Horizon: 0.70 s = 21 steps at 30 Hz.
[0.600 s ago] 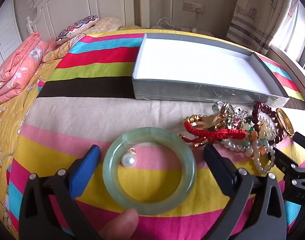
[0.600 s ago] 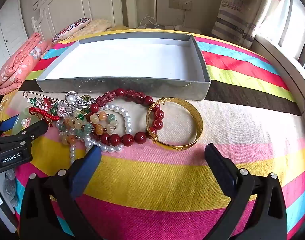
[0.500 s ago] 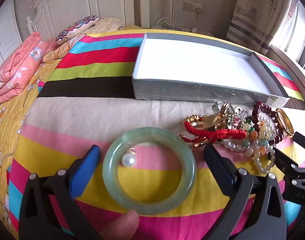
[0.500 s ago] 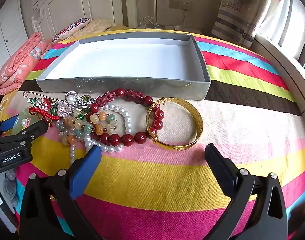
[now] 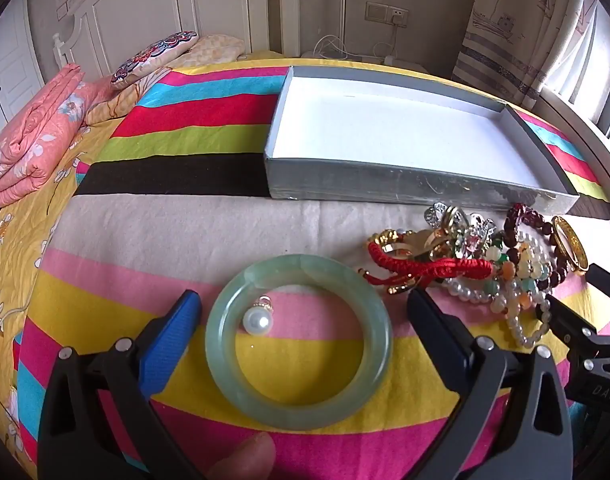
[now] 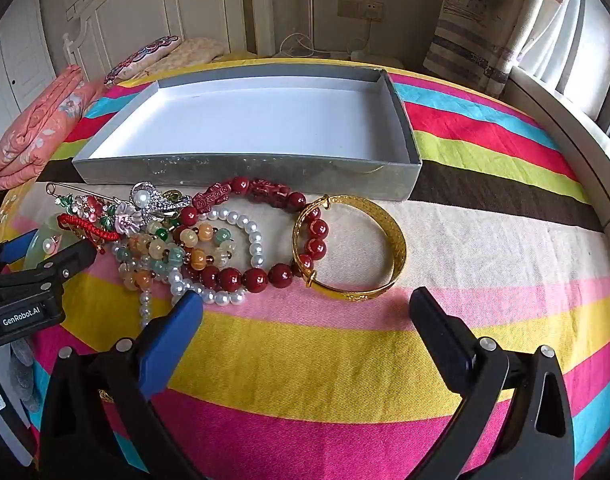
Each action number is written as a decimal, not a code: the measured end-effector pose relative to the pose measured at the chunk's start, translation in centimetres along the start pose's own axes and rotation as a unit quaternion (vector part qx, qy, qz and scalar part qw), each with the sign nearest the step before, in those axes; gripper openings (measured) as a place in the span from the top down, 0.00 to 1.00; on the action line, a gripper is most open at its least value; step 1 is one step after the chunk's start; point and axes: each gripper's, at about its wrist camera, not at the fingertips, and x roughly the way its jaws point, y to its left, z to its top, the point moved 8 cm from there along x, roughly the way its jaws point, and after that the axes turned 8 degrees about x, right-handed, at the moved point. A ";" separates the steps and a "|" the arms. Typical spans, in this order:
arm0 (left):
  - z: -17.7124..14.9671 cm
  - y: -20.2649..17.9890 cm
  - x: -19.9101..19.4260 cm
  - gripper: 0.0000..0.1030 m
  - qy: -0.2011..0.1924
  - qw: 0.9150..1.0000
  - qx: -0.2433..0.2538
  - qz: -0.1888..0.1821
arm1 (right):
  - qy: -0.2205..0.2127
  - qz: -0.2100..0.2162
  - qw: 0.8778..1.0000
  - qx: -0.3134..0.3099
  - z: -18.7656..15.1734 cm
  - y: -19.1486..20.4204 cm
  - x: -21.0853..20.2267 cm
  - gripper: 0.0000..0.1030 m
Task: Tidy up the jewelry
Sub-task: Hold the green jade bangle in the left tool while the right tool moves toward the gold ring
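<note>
A pale green jade bangle (image 5: 299, 344) lies flat on the striped bedspread, a pearl pendant (image 5: 257, 321) inside its ring. My left gripper (image 5: 303, 312) is open, one finger on each side of the bangle without touching it. A fingertip (image 5: 253, 456) shows at the bottom edge. To the right lies a jewelry heap (image 5: 477, 264): red cord bracelet, brooches, bead strings. My right gripper (image 6: 305, 312) is open just short of the gold bangle (image 6: 351, 246) and the red bead bracelet (image 6: 265, 272). Behind the heap stands an empty grey box (image 6: 249, 168).
The box's front wall (image 5: 405, 188) runs close behind the jewelry. Folded pink bedding (image 5: 29, 148) and pillows (image 5: 157, 54) lie at the far left near the headboard. In the right wrist view the left gripper's body (image 6: 25, 284) sits at the left edge.
</note>
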 end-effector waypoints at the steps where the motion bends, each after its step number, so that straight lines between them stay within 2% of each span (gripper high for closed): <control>1: 0.0 0.0 0.0 0.02 0.000 1.000 0.000 0.000 | 0.000 0.000 1.000 0.000 0.0 0.0 0.0 0.04; 21: 0.0 0.0 0.0 0.02 0.000 1.000 0.000 0.000 | 0.000 0.001 1.000 -0.001 0.0 -0.2 0.0 0.04</control>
